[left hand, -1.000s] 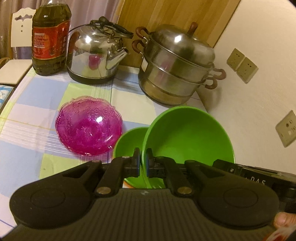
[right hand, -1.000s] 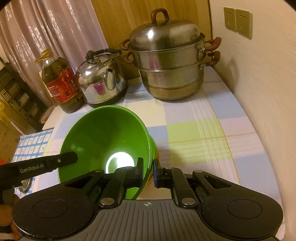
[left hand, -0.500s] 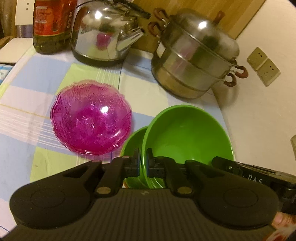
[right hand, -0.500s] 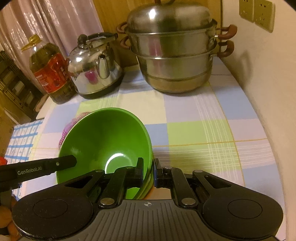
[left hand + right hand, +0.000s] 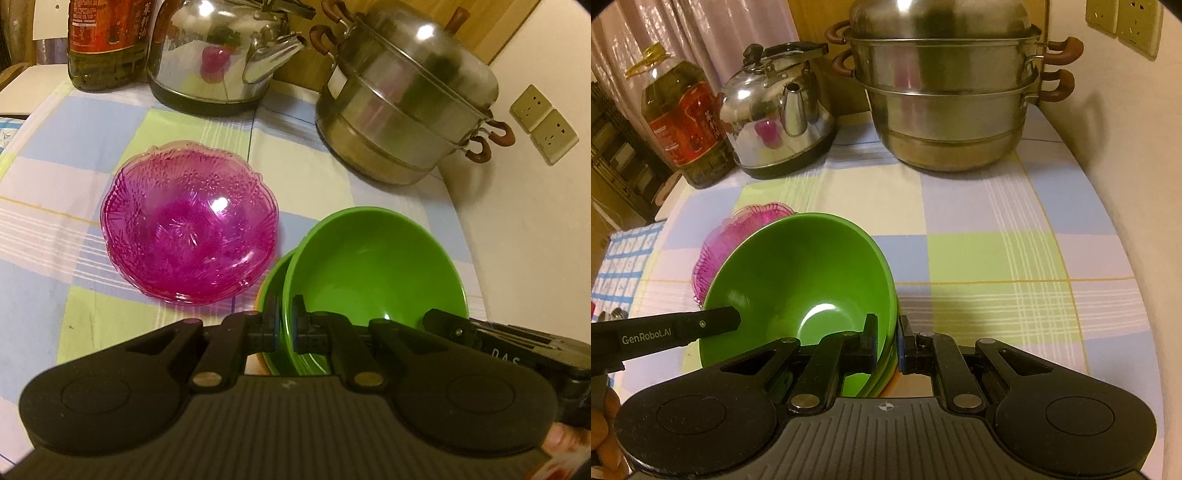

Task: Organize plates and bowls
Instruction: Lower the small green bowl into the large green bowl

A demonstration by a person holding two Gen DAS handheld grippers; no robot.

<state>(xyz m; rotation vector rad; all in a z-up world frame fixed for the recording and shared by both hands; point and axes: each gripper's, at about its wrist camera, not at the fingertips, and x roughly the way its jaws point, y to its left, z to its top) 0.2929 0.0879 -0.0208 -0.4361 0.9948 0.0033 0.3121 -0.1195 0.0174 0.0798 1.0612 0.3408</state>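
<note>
Both grippers are clamped on the rim of the upper green bowl [image 5: 373,266]: our left gripper [image 5: 284,325] pinches the rim at the bowl's left side, our right gripper [image 5: 888,339] pinches it at the opposite side. Each has one finger inside the bowl and one outside. We hold this bowl tilted, partly seated in a second green bowl [image 5: 271,291] that rests on the checked tablecloth [image 5: 979,229]. A pink glass bowl [image 5: 190,227] stands just beside the pair, and a steamer pot [image 5: 945,99] and kettle [image 5: 775,110] stand well behind.

We judge the green bowl light and rigid, probably plastic, with a glossy surface that may slip between the pads. Grip on the thin rim only, at two opposed points, and keep it level while seating. The pink bowl looks brittle; we would handle it by its scalloped rim with light pressure.
</note>
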